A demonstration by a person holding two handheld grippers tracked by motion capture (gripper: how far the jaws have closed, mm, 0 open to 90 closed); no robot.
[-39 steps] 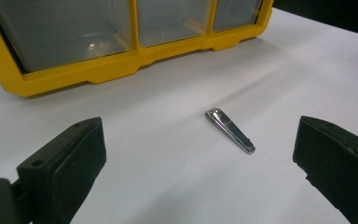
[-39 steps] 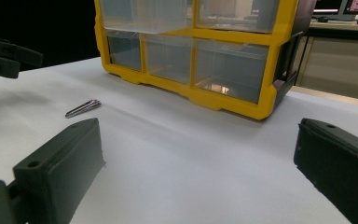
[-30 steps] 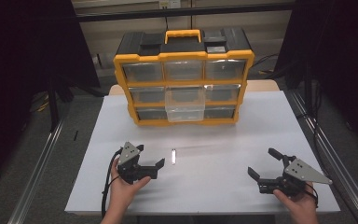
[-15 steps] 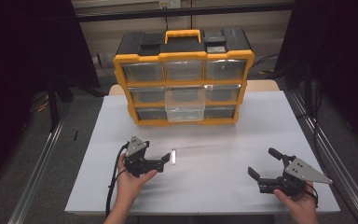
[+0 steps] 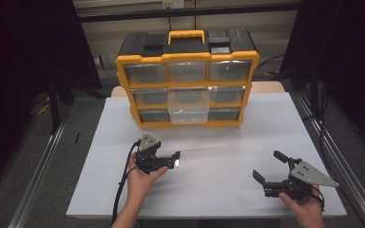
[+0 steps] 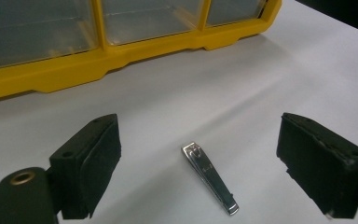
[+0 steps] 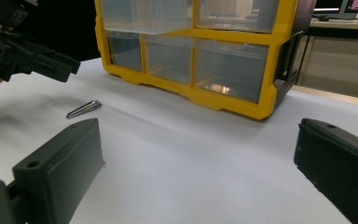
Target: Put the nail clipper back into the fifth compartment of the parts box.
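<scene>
Left tongs (image 5: 173,160) poised wide open over a nail clipper (image 6: 209,178) on the white table (image 5: 228,142).

The clipper lies flat on the table between the spread jaws, touching neither, in front of the yellow drawer organizer (image 5: 187,78), whose middle drawer (image 5: 188,107) is pulled out. The right tongs (image 5: 271,172) rest well apart near the table's right front, jaws also wide and holding nothing.
</scene>
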